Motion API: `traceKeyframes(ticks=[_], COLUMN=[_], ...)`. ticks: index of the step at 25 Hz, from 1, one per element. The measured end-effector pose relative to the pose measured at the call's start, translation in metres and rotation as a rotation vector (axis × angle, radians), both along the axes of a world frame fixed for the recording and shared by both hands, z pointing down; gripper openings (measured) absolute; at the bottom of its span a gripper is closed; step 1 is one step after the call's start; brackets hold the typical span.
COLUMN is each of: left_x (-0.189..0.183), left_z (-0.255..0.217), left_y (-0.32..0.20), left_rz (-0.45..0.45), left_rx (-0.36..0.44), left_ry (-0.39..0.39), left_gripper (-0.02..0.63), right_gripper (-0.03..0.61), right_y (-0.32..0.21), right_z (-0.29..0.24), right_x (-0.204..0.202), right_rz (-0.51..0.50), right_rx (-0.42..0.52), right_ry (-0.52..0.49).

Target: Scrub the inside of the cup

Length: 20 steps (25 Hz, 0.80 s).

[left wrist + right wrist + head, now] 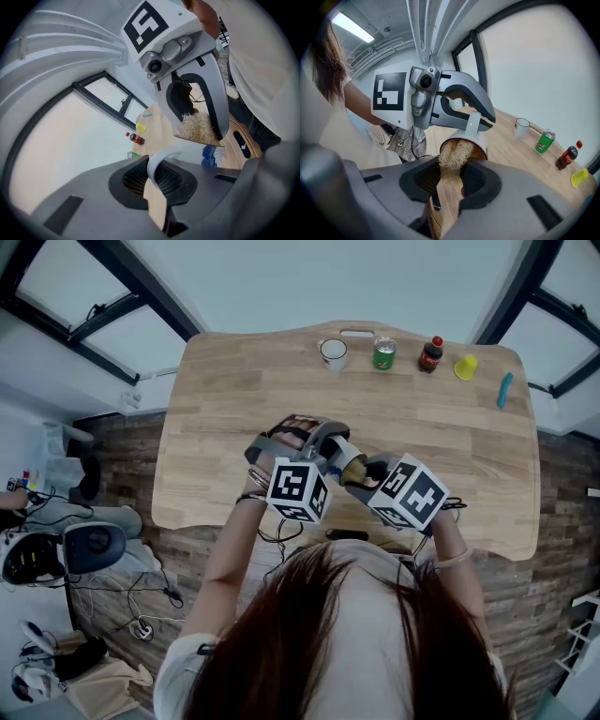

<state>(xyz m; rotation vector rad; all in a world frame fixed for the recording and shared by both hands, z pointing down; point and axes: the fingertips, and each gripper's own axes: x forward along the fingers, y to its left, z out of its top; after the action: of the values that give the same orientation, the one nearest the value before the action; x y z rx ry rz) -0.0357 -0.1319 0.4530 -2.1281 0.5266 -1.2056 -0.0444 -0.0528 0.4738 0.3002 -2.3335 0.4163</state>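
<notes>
The surface [234, 399] is pale wood, matt, with the grain showing. The cup [480, 140] is smooth and whitish with a faint sheen, ceramic by the look of it. The brush [453, 157] has dry, scratchy, straw-coloured bristles on a bare wood handle. The left tongs [157, 180] and right tongs [447, 183] are matt grey plastic with dark ribbed pads. The can [384, 353] at 12 o'clock looks like glossy green metal.

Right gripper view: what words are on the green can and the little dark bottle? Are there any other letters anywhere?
Green can: print too blurred to read.
Dark bottle: label too small to read.
Marker cube: black-and-white squares only, no letters.
Nothing else readable shows.
</notes>
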Motion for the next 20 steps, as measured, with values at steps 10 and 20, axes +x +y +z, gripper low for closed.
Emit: traceKeyframes(ticks=[10, 20], left_x=[-0.009, -0.024], left_z=[-0.001, -0.006], left_y=[-0.012, -0.028], left_rz=[-0.047, -0.155], left_rx=[0.021, 0.031], left_ry=[0.006, 0.056], left_gripper=[0.028, 0.028], right_gripper=[0.126, 0.127], right_y=[-0.008, -0.015], right_z=[-0.003, -0.011], right_x=[0.003, 0.007], right_rz=[0.039, 0.092], right_rx=[-0.011, -0.002], right_ry=[-0.012, -0.044])
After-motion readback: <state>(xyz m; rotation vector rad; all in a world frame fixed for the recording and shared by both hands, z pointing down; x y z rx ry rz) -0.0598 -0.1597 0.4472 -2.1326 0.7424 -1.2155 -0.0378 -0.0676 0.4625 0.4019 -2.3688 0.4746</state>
